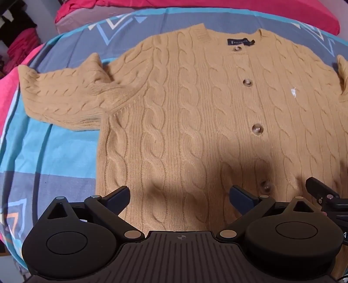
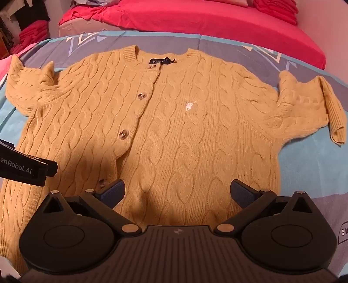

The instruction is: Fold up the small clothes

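Note:
A tan cable-knit cardigan (image 1: 195,113) lies flat, front up and buttoned, on a blue and grey patterned bedspread (image 1: 54,152). Its short left sleeve (image 1: 65,95) spreads to the left. In the right wrist view the cardigan (image 2: 184,141) fills the middle, with its other sleeve (image 2: 311,108) spread to the right. My left gripper (image 1: 180,198) is open and empty above the hem. My right gripper (image 2: 177,192) is open and empty above the hem, further right. Part of the right gripper (image 1: 326,196) shows in the left wrist view, and the left gripper (image 2: 26,169) in the right wrist view.
Red bedding (image 2: 217,19) lies bunched behind the bedspread. Stacked red cloth (image 1: 21,45) sits at the far left. The bedspread (image 2: 315,163) shows bare beside both sleeves.

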### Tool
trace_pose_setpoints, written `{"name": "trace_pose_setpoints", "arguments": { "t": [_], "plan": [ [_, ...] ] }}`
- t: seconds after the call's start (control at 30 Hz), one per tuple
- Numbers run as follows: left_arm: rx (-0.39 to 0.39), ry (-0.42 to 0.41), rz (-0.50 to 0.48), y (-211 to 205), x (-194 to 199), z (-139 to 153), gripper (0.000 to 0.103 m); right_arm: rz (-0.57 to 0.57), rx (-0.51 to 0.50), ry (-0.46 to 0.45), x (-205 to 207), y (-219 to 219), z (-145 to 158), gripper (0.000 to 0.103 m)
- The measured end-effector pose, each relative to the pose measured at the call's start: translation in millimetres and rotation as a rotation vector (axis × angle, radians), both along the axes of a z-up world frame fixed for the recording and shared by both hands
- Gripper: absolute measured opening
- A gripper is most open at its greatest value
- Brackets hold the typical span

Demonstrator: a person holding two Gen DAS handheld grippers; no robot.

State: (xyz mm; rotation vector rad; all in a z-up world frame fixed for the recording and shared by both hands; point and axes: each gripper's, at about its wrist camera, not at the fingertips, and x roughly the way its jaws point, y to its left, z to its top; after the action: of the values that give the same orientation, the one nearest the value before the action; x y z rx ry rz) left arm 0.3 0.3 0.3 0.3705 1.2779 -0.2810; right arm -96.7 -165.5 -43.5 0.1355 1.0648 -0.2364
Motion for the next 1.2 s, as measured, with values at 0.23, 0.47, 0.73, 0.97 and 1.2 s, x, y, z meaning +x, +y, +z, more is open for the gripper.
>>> {"name": "trace_pose_setpoints", "arguments": {
  "t": [0.23, 0.47, 0.73, 0.97, 1.2],
  "plan": [
    [0.006, 0.005, 0.003, 2, 1, -1, 0.103, 0.002, 0.008, 0.004, 3, 0, -1, 0.103],
    [0.010, -0.002, 0.005, -1, -1, 2, 0.103, -0.008, 0.016, 0.008, 5, -1, -2, 0.103],
    [0.009, 0.018, 0.005, 5, 0, -5, 0.103, -0.008, 0.018, 0.012, 6, -2, -3, 0.103],
    [0.023, 0.066, 0.014, 3, 4, -4, 0.103, -0.001, 0.020, 0.013, 9, -1, -4, 0.103],
    [-0.016, 0.088, 0.015, 4, 5, -2, 0.103, 0.007, 0.026, 0.016, 12, 0, -5, 0.103]
  ]
}}
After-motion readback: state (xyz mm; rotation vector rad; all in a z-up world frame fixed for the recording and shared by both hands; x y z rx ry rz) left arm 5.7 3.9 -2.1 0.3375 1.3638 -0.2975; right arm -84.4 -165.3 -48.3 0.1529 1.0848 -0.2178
